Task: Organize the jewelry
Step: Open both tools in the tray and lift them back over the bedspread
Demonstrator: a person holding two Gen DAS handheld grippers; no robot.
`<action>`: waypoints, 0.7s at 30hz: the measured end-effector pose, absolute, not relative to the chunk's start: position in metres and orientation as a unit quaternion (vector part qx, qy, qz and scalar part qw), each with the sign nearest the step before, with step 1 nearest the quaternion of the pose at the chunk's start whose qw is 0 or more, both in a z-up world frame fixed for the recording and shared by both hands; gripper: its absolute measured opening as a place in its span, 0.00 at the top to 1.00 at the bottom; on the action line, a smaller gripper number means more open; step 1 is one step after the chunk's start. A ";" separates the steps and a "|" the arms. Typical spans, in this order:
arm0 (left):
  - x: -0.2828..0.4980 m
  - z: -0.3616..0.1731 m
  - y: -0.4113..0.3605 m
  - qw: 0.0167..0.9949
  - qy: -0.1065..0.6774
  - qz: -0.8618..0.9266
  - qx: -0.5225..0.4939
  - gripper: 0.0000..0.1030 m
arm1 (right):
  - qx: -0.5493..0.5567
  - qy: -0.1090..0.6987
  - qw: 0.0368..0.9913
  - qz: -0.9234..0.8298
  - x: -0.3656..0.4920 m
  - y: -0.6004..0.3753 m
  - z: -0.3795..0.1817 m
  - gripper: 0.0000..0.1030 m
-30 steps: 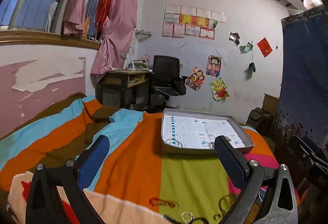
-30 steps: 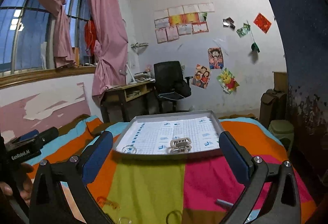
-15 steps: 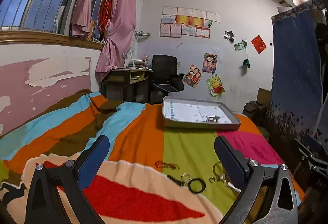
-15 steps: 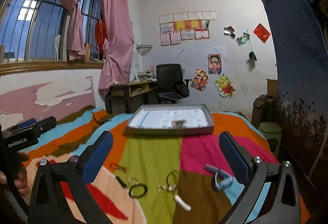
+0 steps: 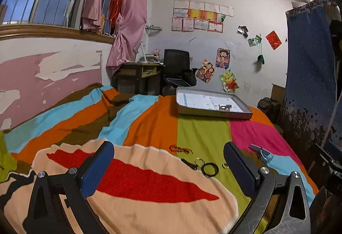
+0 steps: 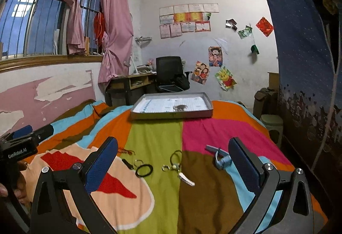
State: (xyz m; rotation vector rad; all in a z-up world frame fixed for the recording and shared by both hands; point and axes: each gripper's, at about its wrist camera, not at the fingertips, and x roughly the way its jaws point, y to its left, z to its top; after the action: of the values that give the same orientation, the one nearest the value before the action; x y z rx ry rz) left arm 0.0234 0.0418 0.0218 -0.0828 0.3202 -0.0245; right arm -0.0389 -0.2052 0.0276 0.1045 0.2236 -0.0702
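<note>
**Between picks: both grippers empty above the loose jewelry**

On the striped bed cover point(image 6: 154, 131), the loose pieces lie in a short row in front of both grippers. In the right wrist view, from 9 toward 3 o'clock: an orange bracelet point(image 6: 126, 151), a small dark clip point(image 6: 127, 164), a thin ring point(image 6: 138, 162), a black ring point(image 6: 144, 170), a keyring with a pale charm point(image 6: 177, 164), and a blue watch point(image 6: 221, 158). The tray point(image 6: 171, 115) sits at 12 o'clock, well apart from the row, with one metal piece point(image 6: 180, 107) already on its paper lining.

The right gripper point(image 6: 173, 161) has its fingers spread wide and carries nothing. The left gripper point(image 5: 168, 167) is likewise wide and empty, with the black ring point(image 5: 210, 169) and the bracelet point(image 5: 179, 149) lying toward its right finger.

My judgement is that one item is sorted and the step in hand is choosing the next piece. That calls for lowering one gripper over a single item, narrowing the fingers on it, then carrying it toward 12 o'clock over the tray's low wall.

Room is generous: the stretch of bed between row and tray is bare. The rings lie close together, so a neighbour may get nudged. The watch sits near the bed's 3 o'clock edge, and the soft cover may give under a press.
</note>
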 end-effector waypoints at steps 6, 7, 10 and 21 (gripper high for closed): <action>0.019 0.009 0.027 0.983 0.182 -0.015 -0.011 0.00 | 0.058 0.143 0.987 -0.033 -0.043 -0.204 0.012 0.01; 0.018 0.008 0.023 0.983 0.180 -0.017 -0.003 0.00 | 0.058 0.148 0.987 -0.032 -0.043 -0.204 0.010 0.01; 0.017 0.007 0.019 0.984 0.179 -0.021 0.007 0.00 | 0.056 0.150 0.987 -0.032 -0.042 -0.204 0.007 0.01; 0.019 0.010 0.017 0.985 0.170 -0.016 -0.006 0.00 | 0.068 0.153 0.985 -0.037 -0.034 -0.204 0.003 0.01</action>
State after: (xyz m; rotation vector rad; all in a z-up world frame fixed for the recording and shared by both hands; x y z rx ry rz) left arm 0.0193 0.0166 0.0100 -0.0119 0.3426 -0.0315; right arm -0.0339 -0.2042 0.0029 0.1369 0.3078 -0.0746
